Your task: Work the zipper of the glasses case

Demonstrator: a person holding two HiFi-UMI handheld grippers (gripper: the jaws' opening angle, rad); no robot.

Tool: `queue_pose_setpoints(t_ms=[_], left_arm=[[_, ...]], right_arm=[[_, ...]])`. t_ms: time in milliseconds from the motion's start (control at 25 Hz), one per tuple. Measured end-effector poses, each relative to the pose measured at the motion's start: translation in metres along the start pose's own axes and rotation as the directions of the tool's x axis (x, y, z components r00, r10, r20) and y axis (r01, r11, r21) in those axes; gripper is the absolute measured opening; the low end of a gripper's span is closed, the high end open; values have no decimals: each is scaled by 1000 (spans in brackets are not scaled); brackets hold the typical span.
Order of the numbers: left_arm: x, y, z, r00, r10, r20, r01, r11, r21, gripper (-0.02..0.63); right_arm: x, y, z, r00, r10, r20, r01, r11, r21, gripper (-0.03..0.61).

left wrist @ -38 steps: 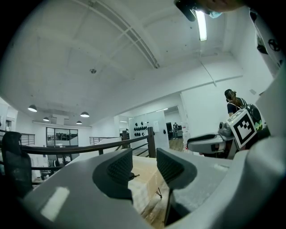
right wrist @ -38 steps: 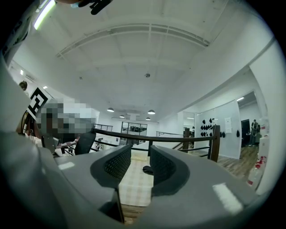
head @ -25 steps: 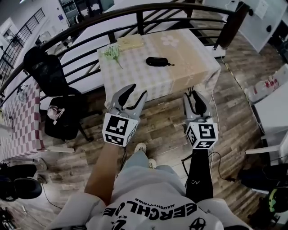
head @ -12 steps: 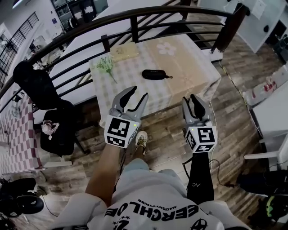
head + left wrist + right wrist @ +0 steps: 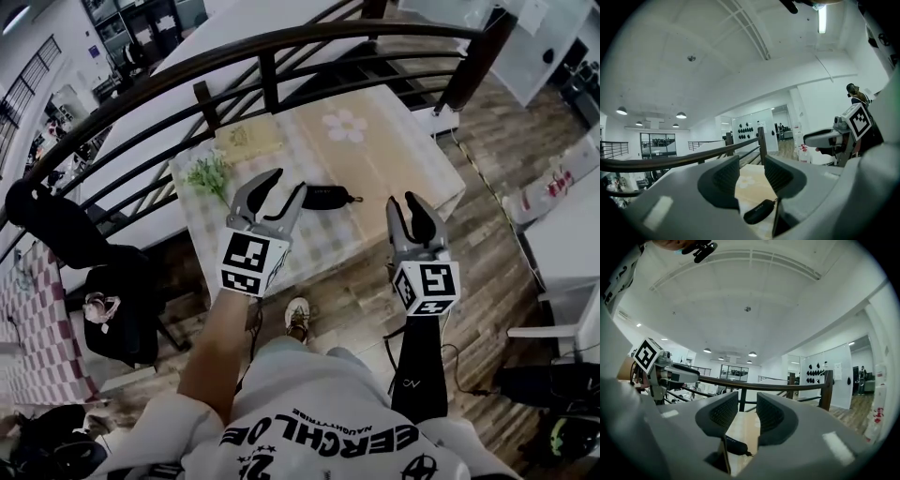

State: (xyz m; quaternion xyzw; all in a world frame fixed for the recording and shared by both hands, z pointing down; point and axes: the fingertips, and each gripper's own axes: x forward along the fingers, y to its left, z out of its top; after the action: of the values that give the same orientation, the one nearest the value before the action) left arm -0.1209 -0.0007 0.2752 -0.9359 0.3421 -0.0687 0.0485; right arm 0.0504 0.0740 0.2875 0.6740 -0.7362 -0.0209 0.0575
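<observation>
**Setting.** A wood-floored mezzanine is recorded, bounded by a dark railing (image 5: 262,56). A table (image 5: 394,159) under a checked cloth is set against it.

**Head view.** The glasses case (image 5: 323,196), dark and oblong, is seen lying flat on the table, just beyond the tips of the left gripper (image 5: 287,183) and off to the left of the right gripper (image 5: 408,200). It is touched by neither. A green sprig (image 5: 208,173) is noted to the left of the left jaws.

**Left gripper view.** The jaws are shown apart, with nothing held. The case is framed low in the gap between them, nearer the right-hand jaw, with bare cloth ahead.

**Right gripper view.** The jaws are shown apart and closing slightly, with nothing between the pads. The case is seen below and ahead of the left-hand jaw.

**Handling (judged).**
- The case is taken to be light, with a semi-stiff shell.
- It is likely to slide on the cloth if pulled unsupported.
- The body is best pinned across its narrow width by one pair of jaws.
- The small pull, apparently at the end nearer the right gripper, is best pinched by the other pair.
</observation>
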Motion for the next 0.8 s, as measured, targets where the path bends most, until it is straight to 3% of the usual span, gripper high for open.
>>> queue_pose_setpoints(t_ms=[200, 480, 800], left_arm=[[45, 46, -6, 1000, -17, -9, 17, 1000, -15, 273], [91, 74, -20, 997, -73, -30, 73, 997, -23, 273], [119, 72, -50, 988, -136, -70, 131, 988, -82, 256]], right_arm=[[48, -19, -7, 999, -43, -18, 43, 999, 19, 150], [93, -33, -11, 997, -73, -33, 74, 997, 28, 149], [121, -28, -30, 996, -8, -91, 10, 1000, 18, 149]])
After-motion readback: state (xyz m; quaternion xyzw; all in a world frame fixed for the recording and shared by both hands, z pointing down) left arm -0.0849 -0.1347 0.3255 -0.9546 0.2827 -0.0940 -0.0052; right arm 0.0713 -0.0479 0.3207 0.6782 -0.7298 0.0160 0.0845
